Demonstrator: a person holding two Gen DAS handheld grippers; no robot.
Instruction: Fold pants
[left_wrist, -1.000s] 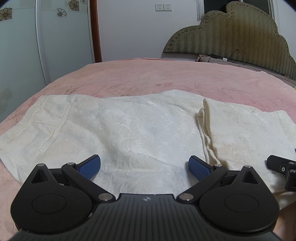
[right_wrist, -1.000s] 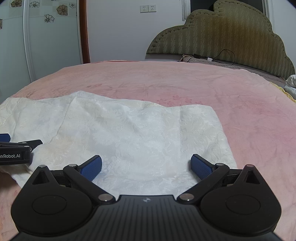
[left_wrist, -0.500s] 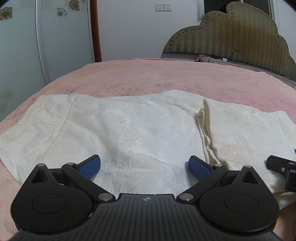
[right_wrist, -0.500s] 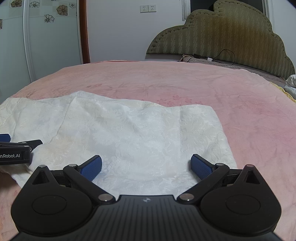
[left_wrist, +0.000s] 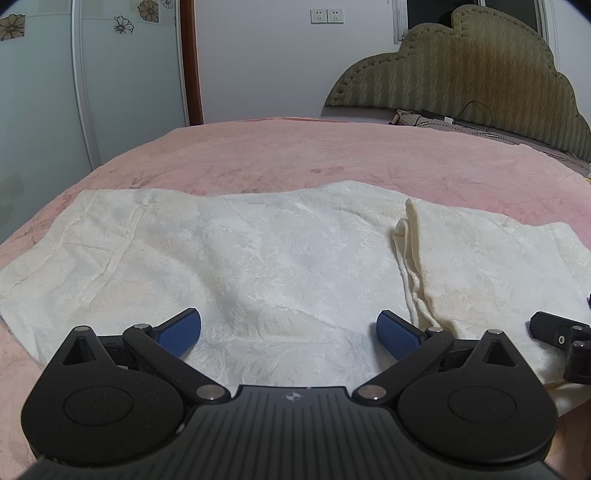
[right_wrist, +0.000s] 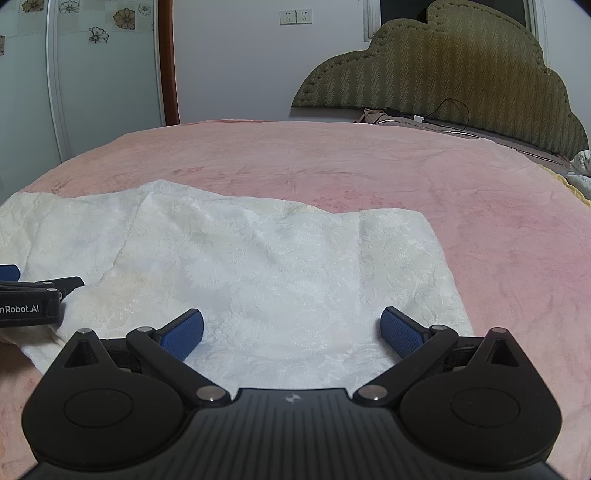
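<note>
Cream-white patterned pants (left_wrist: 258, 258) lie flat across the pink bed, running left to right. A folded-over layer (left_wrist: 480, 266) covers their right part, with its edge near the middle. My left gripper (left_wrist: 289, 332) is open and empty, low over the near edge of the pants. My right gripper (right_wrist: 291, 330) is open and empty over the right end of the pants (right_wrist: 277, 266). Each gripper shows at the edge of the other's view: the right one (left_wrist: 561, 339) and the left one (right_wrist: 29, 299).
The pink bedspread (right_wrist: 369, 166) stretches far beyond the pants. A padded olive headboard (right_wrist: 443, 74) stands at the back right, with a cable and small items along it. A wardrobe with flower stickers (left_wrist: 92, 74) stands at the left.
</note>
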